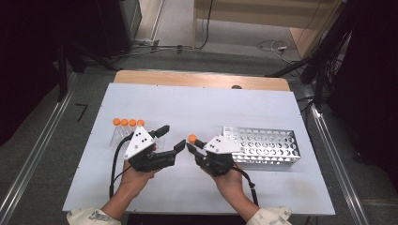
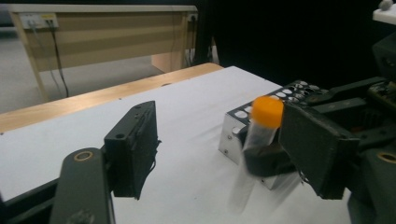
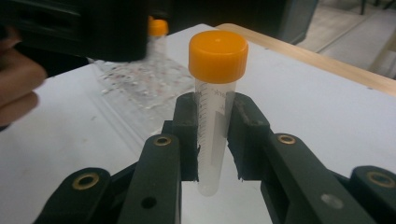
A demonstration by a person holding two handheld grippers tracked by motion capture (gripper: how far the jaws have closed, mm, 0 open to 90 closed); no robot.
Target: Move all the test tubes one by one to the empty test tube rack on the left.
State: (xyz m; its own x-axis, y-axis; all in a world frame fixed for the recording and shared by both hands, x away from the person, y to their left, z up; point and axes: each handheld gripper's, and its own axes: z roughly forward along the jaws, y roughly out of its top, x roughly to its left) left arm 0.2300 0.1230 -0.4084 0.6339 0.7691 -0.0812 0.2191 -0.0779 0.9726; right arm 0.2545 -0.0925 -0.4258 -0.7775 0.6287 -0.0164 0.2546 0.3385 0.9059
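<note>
Above the table, right claw [image 3: 215,135] clamping orange-capped tube [image 3: 212,112], left claw [image 2: 233,154] agape

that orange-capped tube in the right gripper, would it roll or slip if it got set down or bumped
The orange-capped tube looks round and smooth, so lying flat it would probably roll. It seems clear and empty, so likely light and easily knocked over if stood up. The right gripper clamps only its narrow middle, so a glossy wall might slide in the pads; the metal rack would likely steady it.

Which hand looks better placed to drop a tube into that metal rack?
The right. Its gripper already clamps an orange-capped tube upright, and the metal rack lies right beside it. The left gripper is open, holds nothing, and sits farther away.
</note>
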